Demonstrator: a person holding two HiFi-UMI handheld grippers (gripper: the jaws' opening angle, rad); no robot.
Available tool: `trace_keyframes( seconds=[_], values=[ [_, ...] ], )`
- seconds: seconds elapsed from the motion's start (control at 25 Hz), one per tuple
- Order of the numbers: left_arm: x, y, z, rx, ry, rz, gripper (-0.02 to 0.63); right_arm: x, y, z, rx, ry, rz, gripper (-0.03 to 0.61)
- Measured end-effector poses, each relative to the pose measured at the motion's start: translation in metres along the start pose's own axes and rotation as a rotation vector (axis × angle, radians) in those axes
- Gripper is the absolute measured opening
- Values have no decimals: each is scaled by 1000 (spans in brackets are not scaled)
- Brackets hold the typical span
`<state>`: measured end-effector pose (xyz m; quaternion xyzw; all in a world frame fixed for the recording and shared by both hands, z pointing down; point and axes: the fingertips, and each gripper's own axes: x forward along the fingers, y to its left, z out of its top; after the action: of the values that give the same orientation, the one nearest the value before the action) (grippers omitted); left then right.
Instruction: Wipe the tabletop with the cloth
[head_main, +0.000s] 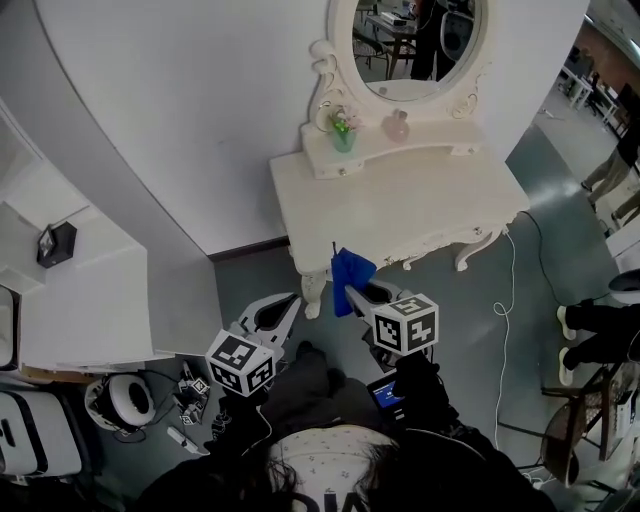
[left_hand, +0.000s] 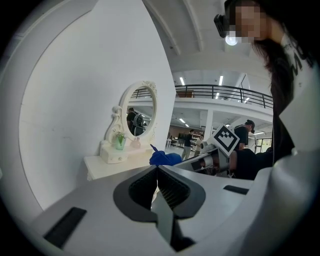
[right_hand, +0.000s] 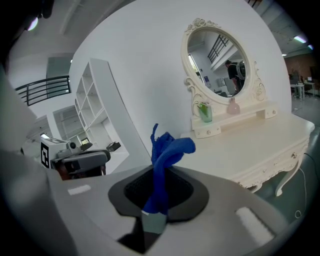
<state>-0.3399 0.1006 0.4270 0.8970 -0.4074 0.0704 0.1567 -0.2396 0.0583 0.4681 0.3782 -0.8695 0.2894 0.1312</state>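
Our right gripper (head_main: 352, 293) pinches the blue cloth (head_main: 350, 268) at frame centre, below the dressing table (head_main: 400, 200); our left gripper (head_main: 293, 303) is closed, empty.

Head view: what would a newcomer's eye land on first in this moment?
The bright blue cloth, pinched in the right gripper at the front edge of the cream dressing table. Next the oval mirror at the table's back, with a small green cup and pink bottle beneath it. The left gripper hangs shut and empty at lower left.
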Motion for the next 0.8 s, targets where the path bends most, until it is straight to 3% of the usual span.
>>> trace_keyframes(
  seconds=[0.44,0.8],
  values=[
    [27,27,7,-1,9,34,0,30,-24,34,-25,-7,27,64],
    [86,80,19,-36,15,64,0,102,-64,53,-72,135,67,64]
  ],
)
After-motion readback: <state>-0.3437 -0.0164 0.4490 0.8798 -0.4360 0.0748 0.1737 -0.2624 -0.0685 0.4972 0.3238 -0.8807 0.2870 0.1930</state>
